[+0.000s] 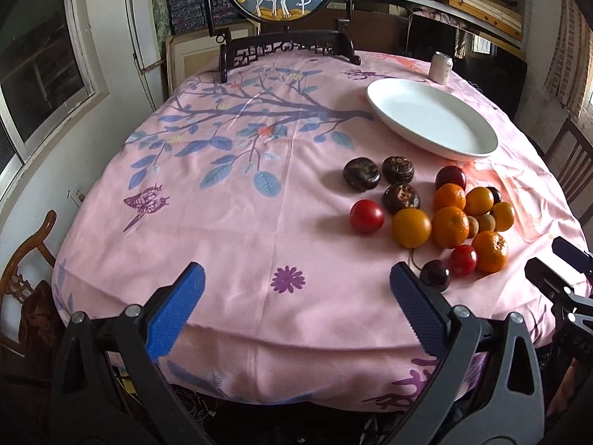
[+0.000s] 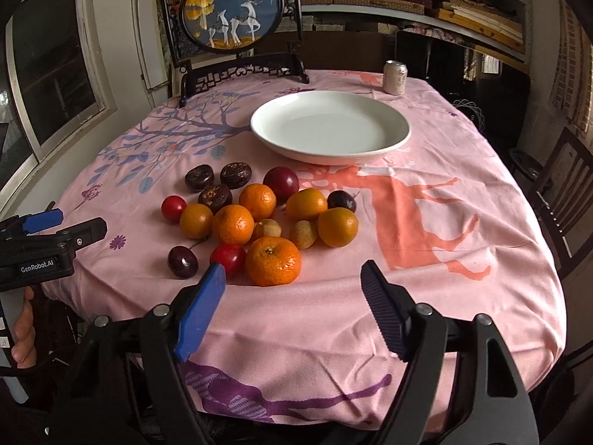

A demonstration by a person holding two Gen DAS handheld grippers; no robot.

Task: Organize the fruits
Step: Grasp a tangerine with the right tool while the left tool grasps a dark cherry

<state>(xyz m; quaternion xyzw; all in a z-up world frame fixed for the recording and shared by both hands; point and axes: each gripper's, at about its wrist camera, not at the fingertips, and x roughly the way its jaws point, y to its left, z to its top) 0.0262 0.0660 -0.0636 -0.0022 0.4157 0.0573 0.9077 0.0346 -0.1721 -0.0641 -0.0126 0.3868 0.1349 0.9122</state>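
**Fruit heaped on the cloth, plate bare, both grippers wide and holding nothing**

The left gripper (image 1: pixel 296 285) hangs low in its frame over the near edge of the pink tablecloth (image 1: pixel 229 230), its blue-padded jaws spread wide with nothing between them. The right gripper (image 2: pixel 292 282) sits at the bottom centre of its own view, jaws equally far apart and gripping nothing.

The fruit pile (image 2: pixel 259 218) lies on the cloth at centre-left of the right wrist view, just in front of the white plate (image 2: pixel 402 126). Nearest the right gripper is a large mandarin (image 2: pixel 273 261), touching a red plum (image 2: pixel 228 257); a dark plum (image 2: pixel 182 261) lies just to their left. Three dark brown wrinkled fruits (image 2: pixel 217 183), possibly passion fruit, sit at the pile's upper left. No fruit lies in the plate. A drink can (image 2: pixel 395 77) stands beyond the plate, in the upper right of the frame.
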